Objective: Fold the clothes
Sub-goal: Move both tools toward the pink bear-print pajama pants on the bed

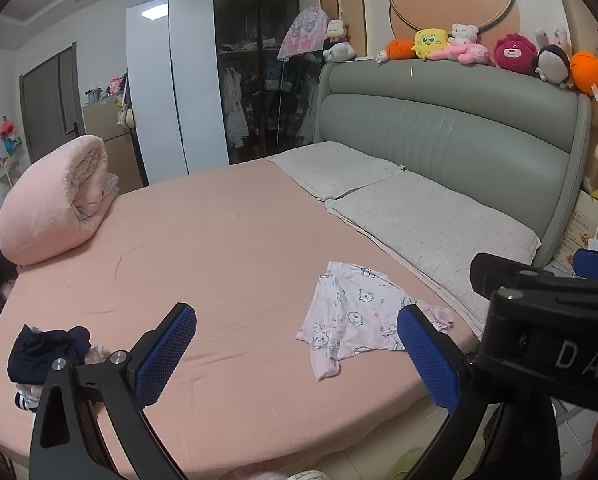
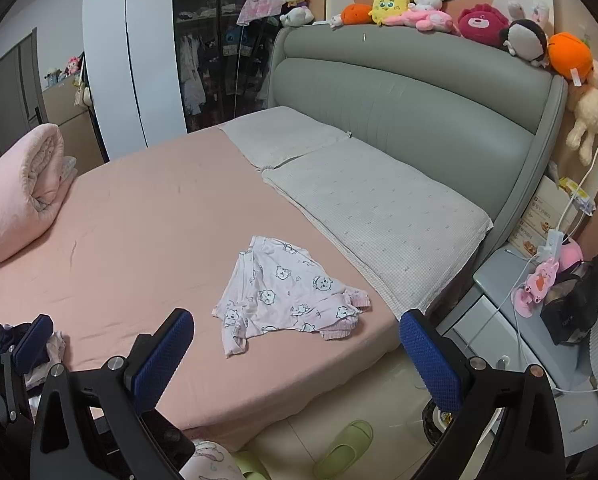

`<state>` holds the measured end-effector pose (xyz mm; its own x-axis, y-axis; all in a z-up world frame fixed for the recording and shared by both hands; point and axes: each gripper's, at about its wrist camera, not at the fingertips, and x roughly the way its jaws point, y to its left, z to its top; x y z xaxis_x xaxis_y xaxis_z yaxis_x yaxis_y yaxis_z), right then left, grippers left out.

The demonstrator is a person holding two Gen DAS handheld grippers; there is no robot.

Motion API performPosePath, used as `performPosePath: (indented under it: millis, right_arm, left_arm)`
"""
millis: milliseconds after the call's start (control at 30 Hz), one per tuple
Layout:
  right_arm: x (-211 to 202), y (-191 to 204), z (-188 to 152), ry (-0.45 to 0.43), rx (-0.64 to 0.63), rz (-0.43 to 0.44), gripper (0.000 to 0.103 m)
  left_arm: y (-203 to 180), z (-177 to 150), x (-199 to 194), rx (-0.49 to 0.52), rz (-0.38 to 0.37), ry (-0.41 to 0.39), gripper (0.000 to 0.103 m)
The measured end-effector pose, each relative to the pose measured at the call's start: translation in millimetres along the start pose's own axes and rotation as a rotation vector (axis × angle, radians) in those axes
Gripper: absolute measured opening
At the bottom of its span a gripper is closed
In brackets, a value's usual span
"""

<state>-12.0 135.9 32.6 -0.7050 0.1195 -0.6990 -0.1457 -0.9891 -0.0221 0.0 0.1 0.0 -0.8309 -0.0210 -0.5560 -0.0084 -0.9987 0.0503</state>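
A small pale pink garment with a bear print lies crumpled on the pink bed sheet near the bed's near right corner. My left gripper hovers open above the sheet, its right pad overlapping the garment's edge in view, nothing between the blue pads. My right gripper is open too, held over the bed's near edge just in front of the garment. A heap of dark navy and white clothes sits at the bed's near left. The right gripper's black body shows in the left wrist view.
A rolled pink quilt lies at the far left of the bed. Two grey pillows line the grey headboard, topped by plush toys. A nightstand with cables and a bag stands right. Green slippers lie on the floor.
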Motion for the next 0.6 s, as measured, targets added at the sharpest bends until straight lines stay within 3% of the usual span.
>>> performPosePath:
  millis: [600]
  right_arm:
    - [13,4,1,0.025,-0.011,0.011,0.103]
  left_arm:
    - [-3,0,15,0.006,-0.034,0.008,0.102]
